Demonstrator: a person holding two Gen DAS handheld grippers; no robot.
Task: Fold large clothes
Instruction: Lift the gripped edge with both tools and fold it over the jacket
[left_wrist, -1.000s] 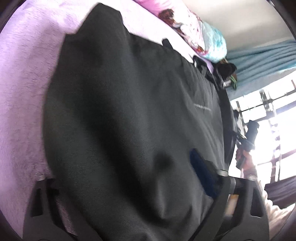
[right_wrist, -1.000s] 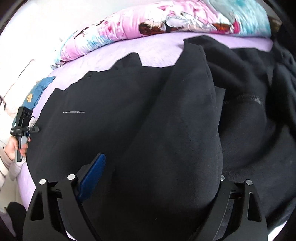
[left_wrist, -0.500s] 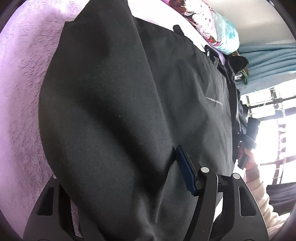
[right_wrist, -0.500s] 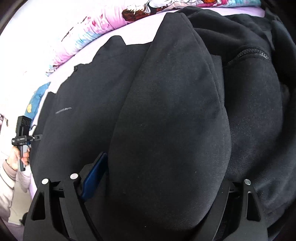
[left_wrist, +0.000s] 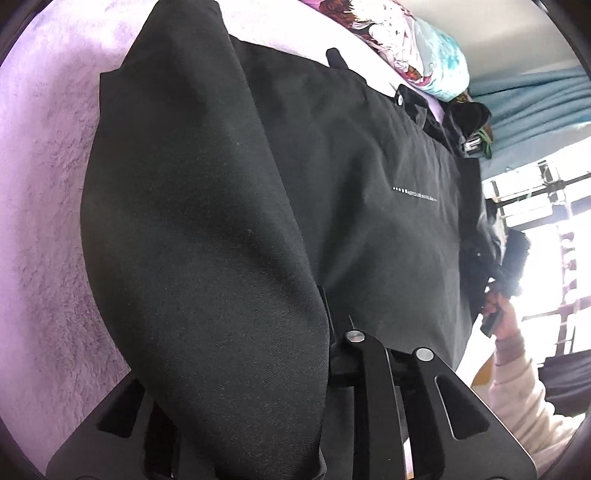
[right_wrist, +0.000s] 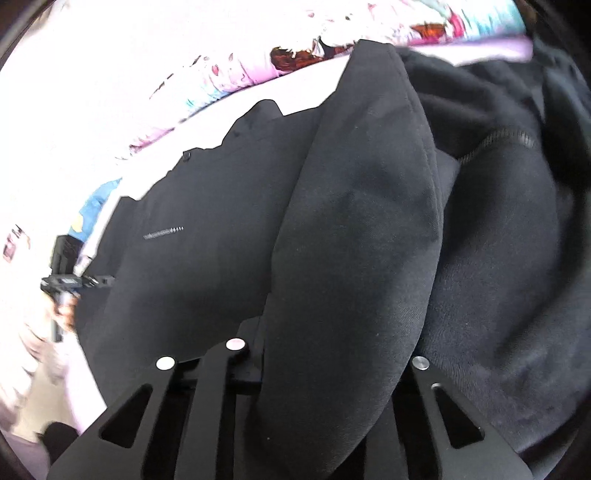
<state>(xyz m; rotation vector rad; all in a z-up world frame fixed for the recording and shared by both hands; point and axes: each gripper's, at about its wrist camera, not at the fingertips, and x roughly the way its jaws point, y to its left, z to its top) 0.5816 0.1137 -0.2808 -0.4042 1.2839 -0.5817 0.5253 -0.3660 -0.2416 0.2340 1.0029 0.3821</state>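
A large black jacket (left_wrist: 362, 206) with a small white logo line lies spread on a purple fleece bed cover (left_wrist: 44, 221). My left gripper (left_wrist: 295, 354) is shut on the jacket's left sleeve (left_wrist: 199, 236), whose cloth bulges over the fingers and hides the tips. In the right wrist view the jacket (right_wrist: 192, 243) fills the middle. My right gripper (right_wrist: 317, 354) is shut on the right sleeve (right_wrist: 362, 221), which drapes over the jaws. Each gripper shows small in the other's view, held in a hand: the right one (left_wrist: 511, 254) and the left one (right_wrist: 66, 273).
A pink and blue patterned pillow (left_wrist: 417, 51) lies along the bed's far edge. Another dark fleece garment with a zipper (right_wrist: 517, 206) lies bunched to the right of the jacket. A blue curtain (left_wrist: 535, 107) and a bright window are beyond.
Both grippers' jaws have closed on the sleeves; the blue pads that showed earlier are now hidden in cloth. Both cameras have moved closer to the jacket.
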